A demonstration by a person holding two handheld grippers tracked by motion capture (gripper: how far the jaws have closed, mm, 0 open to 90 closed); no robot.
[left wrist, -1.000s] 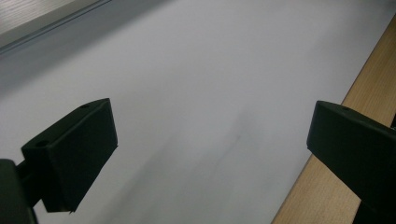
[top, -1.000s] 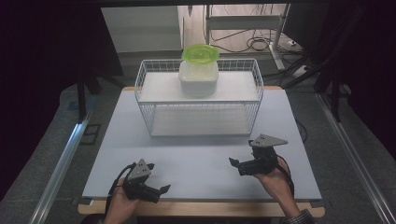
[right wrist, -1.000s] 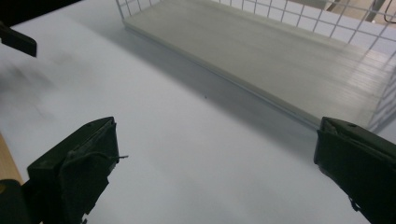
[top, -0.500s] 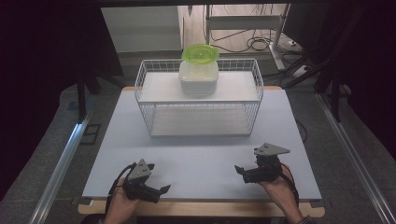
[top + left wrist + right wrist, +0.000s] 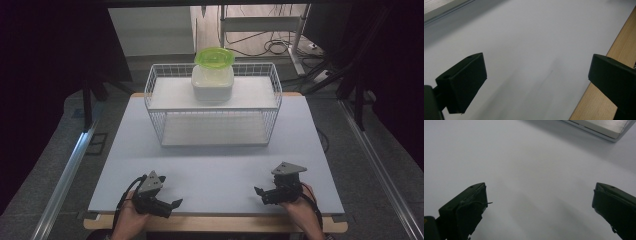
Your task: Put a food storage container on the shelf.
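Note:
A white wire basket (image 5: 276, 90) stands at the far middle of the pale table (image 5: 215, 165). On its upper shelf sits a translucent white tub (image 5: 212, 82) with a green lid (image 5: 214, 56). Near the front left edge my left gripper (image 5: 170, 206) rests low in a hand, open, with nothing between its jaws. My left gripper (image 5: 536, 82) looks down on bare table and the wooden front edge (image 5: 599, 105). At the front right my right gripper (image 5: 261, 195) is open and holds nothing. My right gripper (image 5: 539, 205) faces bare tabletop.
Metal rails (image 5: 67, 172) run along both sides of the table on the grey floor. Behind the basket stand a metal frame (image 5: 260, 25) and loose cables (image 5: 280, 47). Bare table surface lies between the basket and the two grippers.
My right gripper has drawn back toward the front edge and sunk lower. The left gripper has stayed where it was.

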